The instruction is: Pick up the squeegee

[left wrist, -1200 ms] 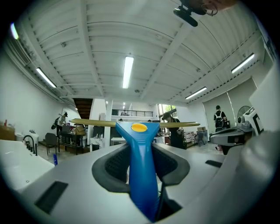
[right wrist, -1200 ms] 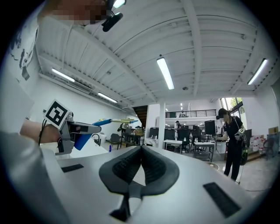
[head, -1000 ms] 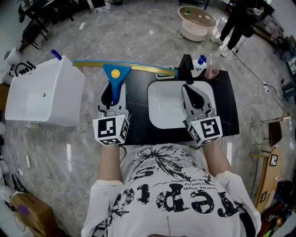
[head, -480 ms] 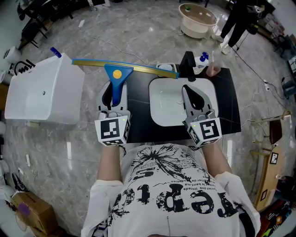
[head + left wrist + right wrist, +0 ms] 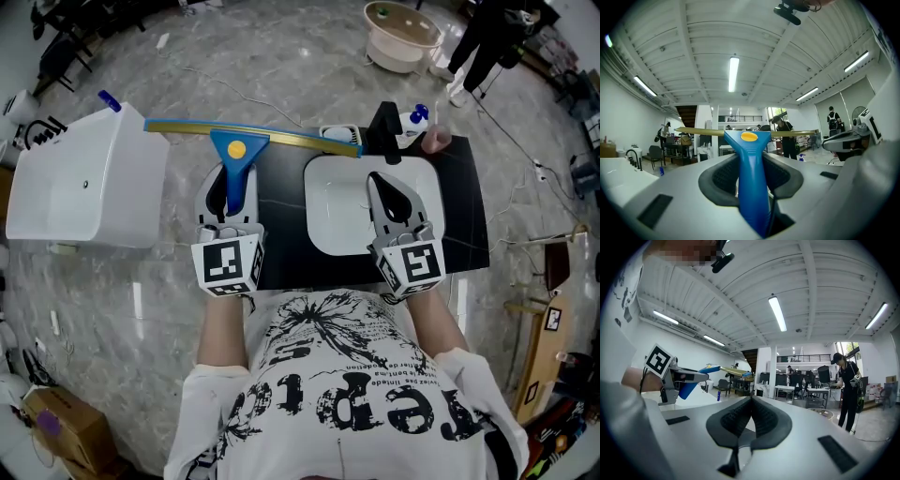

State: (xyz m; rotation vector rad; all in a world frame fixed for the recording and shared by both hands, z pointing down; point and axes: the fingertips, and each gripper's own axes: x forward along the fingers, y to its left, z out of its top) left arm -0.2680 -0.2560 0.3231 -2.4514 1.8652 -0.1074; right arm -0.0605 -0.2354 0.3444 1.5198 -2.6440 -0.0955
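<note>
Blue squeegee: is being held left of centre in the head view, its handle clamped in the left gripper and its yellow blade stretching crosswise from the corner of the white box to the far edge of the black tabletop.
Left gripper state: jaws are standing narrow, gripping the handle from both sides.
Left gripper view: is showing what the head view is not, the handle running up the middle of the frame with the dark pads pressing on either side of it, a yellow oval near its top, and the blade lying as a thin level bar across the centre.
Right gripper: is hovering right of centre in the head view, over the white basin that is sitting on the tabletop.
Right gripper state: jaws are meeting, holding nothing.
Right gripper view: is showing its own pads touching at centre frame; at the left edge it is catching the left gripper from the side, with the squeegee jutting out level, an angle neither other view is giving; a person in black is standing at the right.
Head view only: is taking in a spray bottle at the far edge of the tabletop and a round beige tub on the grey floor at the top of the frame.
</note>
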